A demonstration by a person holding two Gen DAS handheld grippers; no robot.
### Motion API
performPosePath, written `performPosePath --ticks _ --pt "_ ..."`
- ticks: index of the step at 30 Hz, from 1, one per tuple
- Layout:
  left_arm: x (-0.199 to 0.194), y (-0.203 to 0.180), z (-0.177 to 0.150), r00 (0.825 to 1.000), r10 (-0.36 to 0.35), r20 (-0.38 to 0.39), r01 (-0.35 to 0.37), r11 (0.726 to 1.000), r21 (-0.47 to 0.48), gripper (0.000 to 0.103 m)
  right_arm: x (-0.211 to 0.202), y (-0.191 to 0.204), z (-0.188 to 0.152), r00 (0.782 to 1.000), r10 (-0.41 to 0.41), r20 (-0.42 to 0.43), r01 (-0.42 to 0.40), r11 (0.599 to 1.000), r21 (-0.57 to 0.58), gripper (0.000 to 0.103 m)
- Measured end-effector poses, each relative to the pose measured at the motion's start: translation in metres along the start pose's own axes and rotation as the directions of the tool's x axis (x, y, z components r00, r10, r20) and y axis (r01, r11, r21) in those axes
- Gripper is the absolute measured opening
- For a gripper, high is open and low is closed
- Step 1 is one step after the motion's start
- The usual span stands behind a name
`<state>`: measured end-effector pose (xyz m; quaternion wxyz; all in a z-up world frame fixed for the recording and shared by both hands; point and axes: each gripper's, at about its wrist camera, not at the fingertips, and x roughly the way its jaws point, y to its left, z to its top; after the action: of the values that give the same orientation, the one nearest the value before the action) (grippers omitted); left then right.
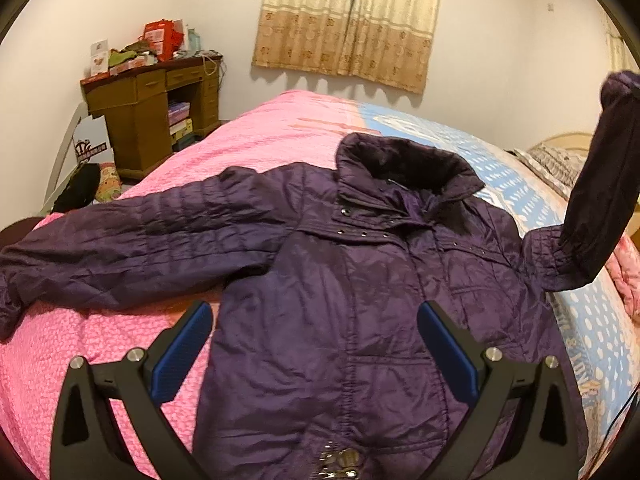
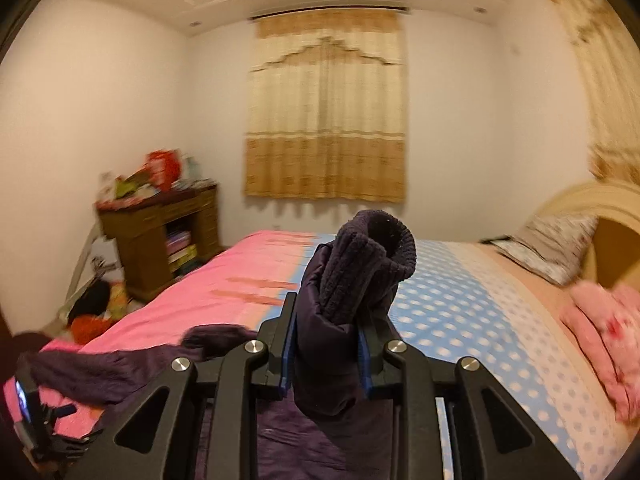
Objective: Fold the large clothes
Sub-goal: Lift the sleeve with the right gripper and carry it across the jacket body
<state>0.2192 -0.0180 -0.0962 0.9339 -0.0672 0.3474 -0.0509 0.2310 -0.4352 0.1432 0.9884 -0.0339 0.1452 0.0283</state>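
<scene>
Left wrist view: we see the jacket [image 1: 340, 280] spread front-up on the bed [image 1: 260, 136], collar toward the far wall, its hem cut off at the lower edge of the picture. One sleeve [image 1: 120, 248] lies flat to the left, with its cuff running out of frame. The other sleeve [image 1: 600, 184] stands lifted at the right border; its upper end is clipped by the lens rim, so from here we cannot see what holds it. The left gripper [image 1: 314, 344] hovers over the jacket's body with its jaws spread wide and nothing between the blue pads [image 1: 180, 356].

In the right wrist view, the right gripper [image 2: 327, 344] is clamped on that raised sleeve just below the ribbed cuff [image 2: 372, 264], which bunches above the fingers. The fabric hides most of both pads and the bed directly ahead. Motion blur softens the desk [image 2: 160, 236], the pillow [image 2: 556, 248] and the pink quilt [image 2: 604, 336]. A dark object at the lower left edge is too cropped for us to identify.
</scene>
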Motion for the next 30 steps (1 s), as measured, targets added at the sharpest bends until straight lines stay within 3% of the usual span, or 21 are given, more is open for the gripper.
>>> performPosePath --ticks 6,11,17,20,23,24,26,30 --pt "-0.006 0.023 -0.002 1.0 -0.001 0.009 0.001 0.999 -0.045 0.103 0.025 0.095 -0.009 0.993 0.109 -0.04 -0.113 0.988 -0.108 0.025" --pt "-0.009 0.042 -0.003 1.0 0.019 0.014 -0.018 0.997 -0.076 0.103 0.057 0.152 -0.041 0.974 0.2 -0.107 -0.213 0.969 -0.125 0.025" --pt "-0.006 0.055 -0.005 0.999 0.045 0.002 -0.044 0.995 -0.09 0.103 0.099 0.196 -0.109 0.941 0.262 -0.216 -0.293 0.948 -0.126 0.025" --pt "-0.004 0.058 -0.007 0.999 0.054 -0.006 -0.054 0.995 -0.084 0.103 0.133 0.206 -0.153 0.9 0.271 -0.342 -0.324 0.94 -0.107 0.025" --pt "-0.002 0.057 -0.007 0.998 0.061 -0.013 -0.062 0.996 -0.07 0.103 0.159 0.206 -0.198 0.836 0.286 -0.468 -0.348 0.936 -0.051 0.035" --pt "-0.001 0.056 -0.007 0.998 0.063 -0.015 -0.064 0.996 -0.065 0.103 0.158 0.201 -0.207 0.825 0.308 -0.474 -0.358 0.934 -0.017 0.05" --pt "0.001 0.056 -0.005 0.998 0.065 -0.026 -0.066 0.996 -0.067 0.103 0.144 0.193 -0.217 0.825 0.334 -0.457 -0.366 0.93 0.02 0.074" --pt "0.009 0.052 0.001 0.996 -0.037 -0.076 0.028 0.993 -0.115 0.103 0.11 0.168 -0.223 0.825 0.381 -0.417 -0.387 0.919 0.074 0.074"
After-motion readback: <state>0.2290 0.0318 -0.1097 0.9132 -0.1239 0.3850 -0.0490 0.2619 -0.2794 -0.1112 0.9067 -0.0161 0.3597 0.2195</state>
